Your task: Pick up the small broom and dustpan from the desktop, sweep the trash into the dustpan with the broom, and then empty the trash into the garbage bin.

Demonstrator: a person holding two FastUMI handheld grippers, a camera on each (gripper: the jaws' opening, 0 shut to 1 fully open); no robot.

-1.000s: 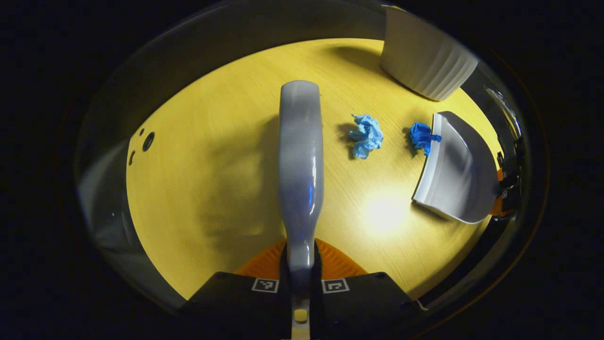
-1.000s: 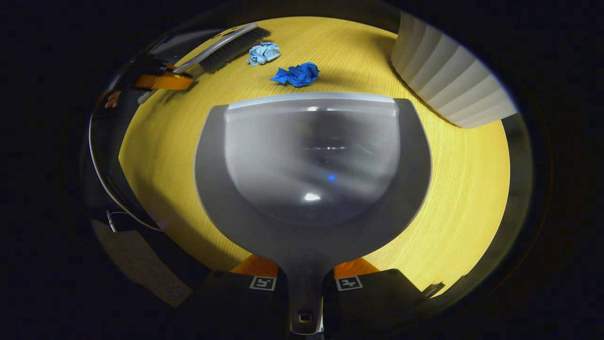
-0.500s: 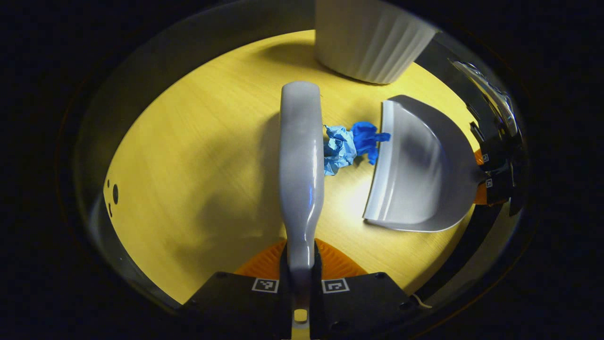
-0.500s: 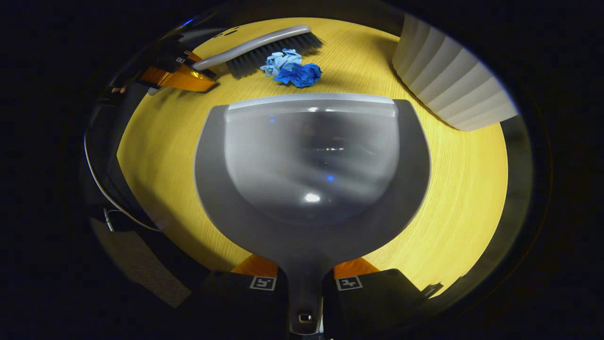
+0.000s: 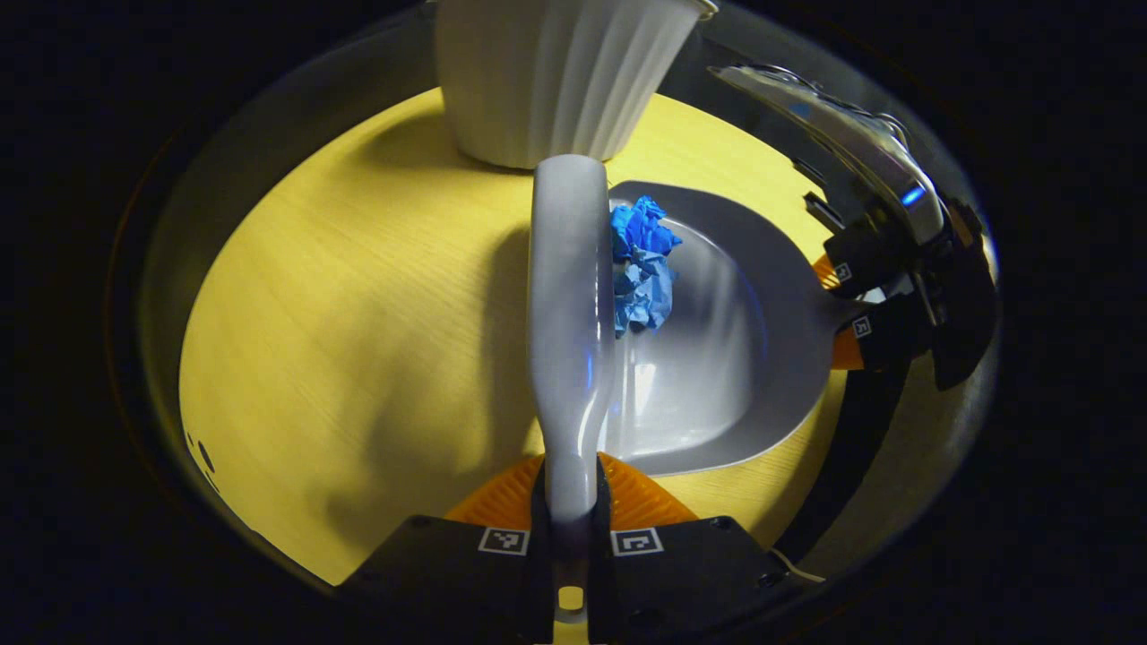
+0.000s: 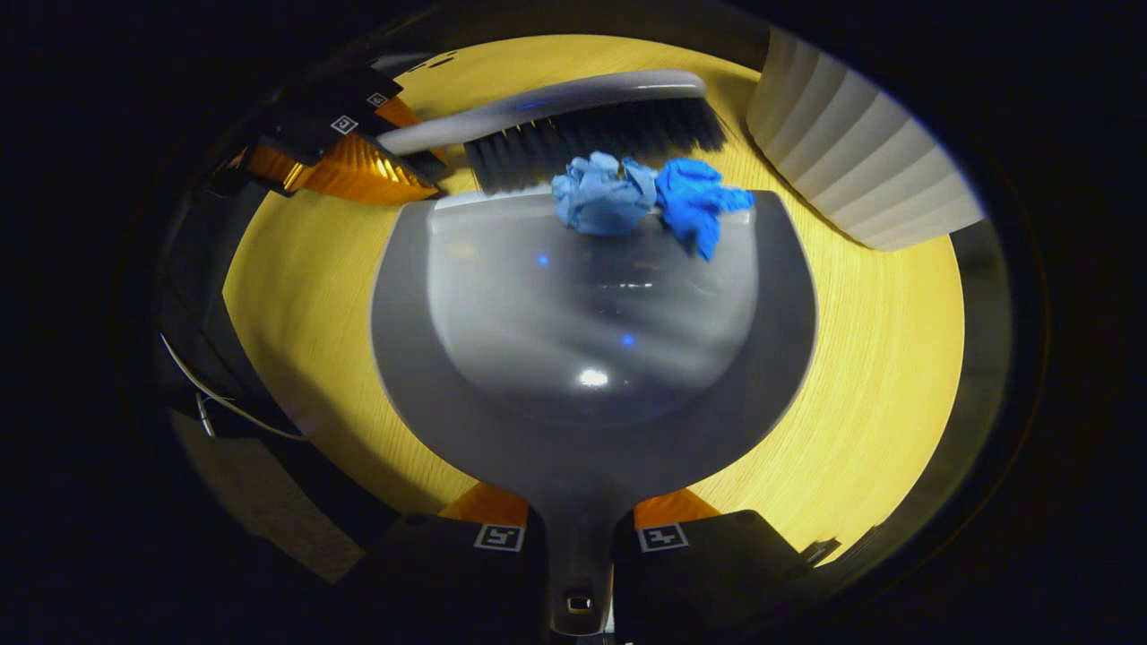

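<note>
Broom [image 5: 572, 305] is pinched by its handle in the left tool [image 5: 571, 515], both fingers clamped on the narrow end, so in the left gripper view it runs straight up toward 12 o'clock. In the right gripper view you see it side-on, black bristles [image 6: 596, 143] pointing down right at the front lip of the dustpan [image 6: 591, 358].

The dustpan sits on the yellow desk [image 6: 896, 358], and its stubby handle is squeezed between the fingers of the right tool [image 6: 581, 537]. In the left gripper view the pan is off at 3 o'clock from the broom, with the right tool gripping it at its far right end.

Trash is two crumpled wads: a light blue one [image 6: 602, 193] and a darker blue one [image 6: 697, 204], touching each other. Both are just over the pan's front lip, pressed between bristles and pan. The dark one hangs a bit further inside.

The white ribbed garbage bin [image 5: 560, 81] stands on the desk at 12 o'clock in the left gripper view, near the broom's far end, and at roughly 2 o'clock in the right gripper view.
</note>
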